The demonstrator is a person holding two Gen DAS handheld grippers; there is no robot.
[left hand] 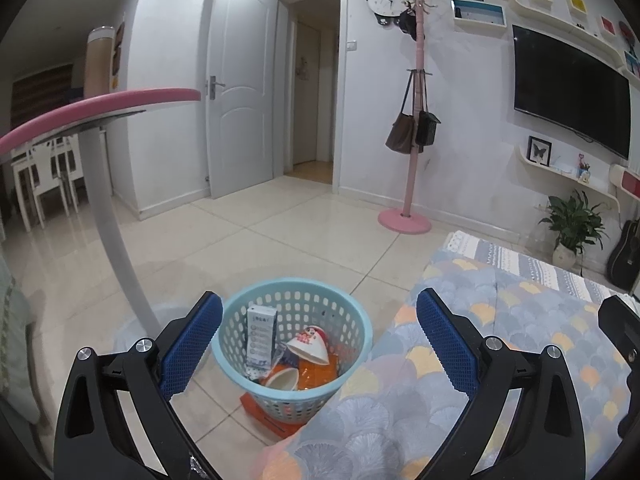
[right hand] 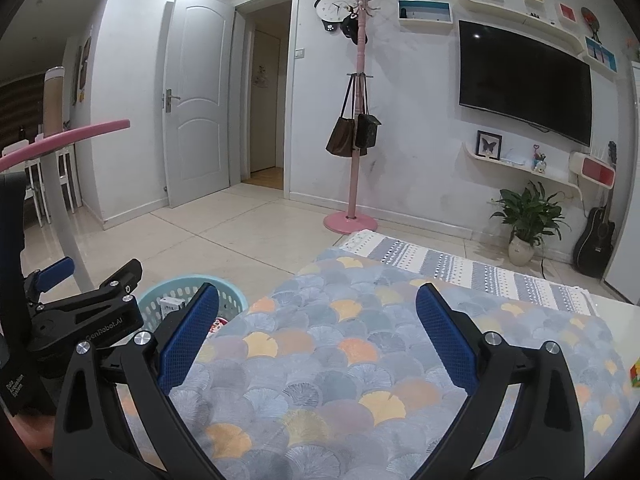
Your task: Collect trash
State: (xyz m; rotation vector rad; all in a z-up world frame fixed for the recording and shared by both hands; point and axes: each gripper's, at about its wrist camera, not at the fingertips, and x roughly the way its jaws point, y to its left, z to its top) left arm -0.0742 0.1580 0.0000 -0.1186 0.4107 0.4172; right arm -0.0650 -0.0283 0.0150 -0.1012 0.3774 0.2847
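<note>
A light blue perforated basket [left hand: 352, 320] stands on the tiled floor beside the patterned cloth surface [left hand: 500, 360]. Inside it lie a white carton [left hand: 262, 334], a white paper cup with a red print [left hand: 310, 344], another white cup [left hand: 282, 380] and an orange wrapper [left hand: 316, 376]. My left gripper [left hand: 320, 344] hangs open above the basket, nothing between its blue pads. My right gripper [right hand: 316, 340] is open over the cloth [right hand: 340, 360], empty. The left gripper's body [right hand: 80, 312] shows at the right wrist view's left edge, above the basket [right hand: 236, 300].
An orange flat thing [left hand: 260, 408] lies under the basket. A pink-edged round table [left hand: 100, 104] on a white leg [left hand: 116, 240] stands left of it. A pink coat stand [left hand: 412, 160], a potted plant [right hand: 524, 216] and a guitar [right hand: 596, 236] line the far wall. A coloured cube [right hand: 636, 376] sits at the cloth's right edge.
</note>
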